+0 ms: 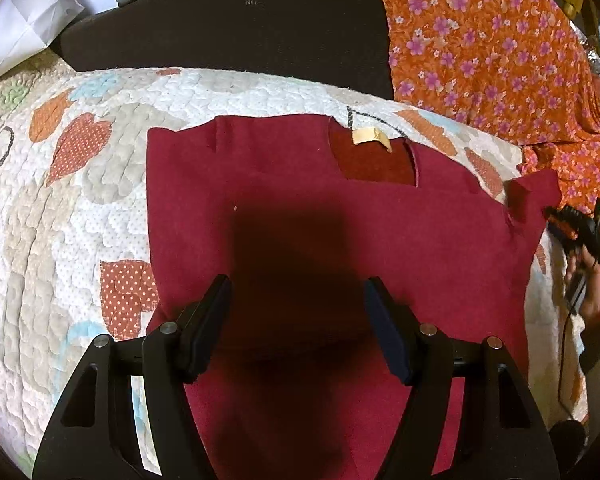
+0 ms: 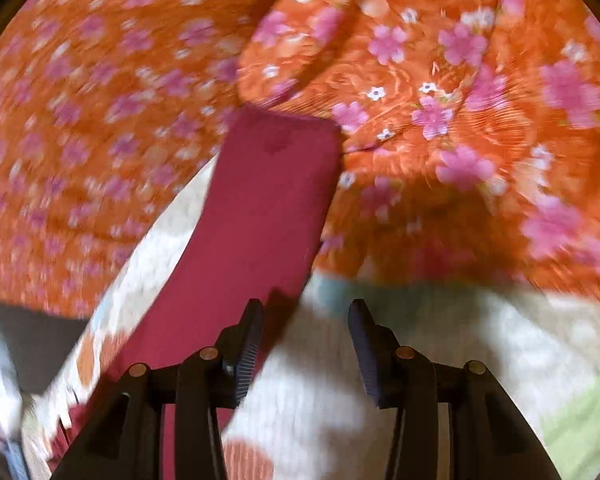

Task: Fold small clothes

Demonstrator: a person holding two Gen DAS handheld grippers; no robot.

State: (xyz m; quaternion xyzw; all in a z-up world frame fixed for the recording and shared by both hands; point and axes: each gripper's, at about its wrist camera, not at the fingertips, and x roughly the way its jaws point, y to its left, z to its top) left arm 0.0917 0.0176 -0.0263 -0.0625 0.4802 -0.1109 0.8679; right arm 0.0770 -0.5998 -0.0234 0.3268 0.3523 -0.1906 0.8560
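A small dark red shirt [image 1: 284,208] lies flat on a patchwork quilt [image 1: 60,208], collar and cream label [image 1: 370,136] at the far side. Its left sleeve looks folded in; the right sleeve [image 1: 534,196] sticks out to the right. My left gripper [image 1: 296,292] hovers open over the shirt's lower middle, holding nothing. My right gripper [image 2: 306,312] is open and empty, just right of the red sleeve [image 2: 260,208], which runs away from it onto the orange cloth. It also shows at the right edge of the left wrist view [image 1: 576,232]. The right wrist view is blurred.
An orange cloth with pink flowers [image 1: 492,48] lies at the far right and fills most of the right wrist view [image 2: 440,100]. A dark cushion [image 1: 228,20] sits behind the quilt, with white paper or bags [image 1: 24,24] at the far left.
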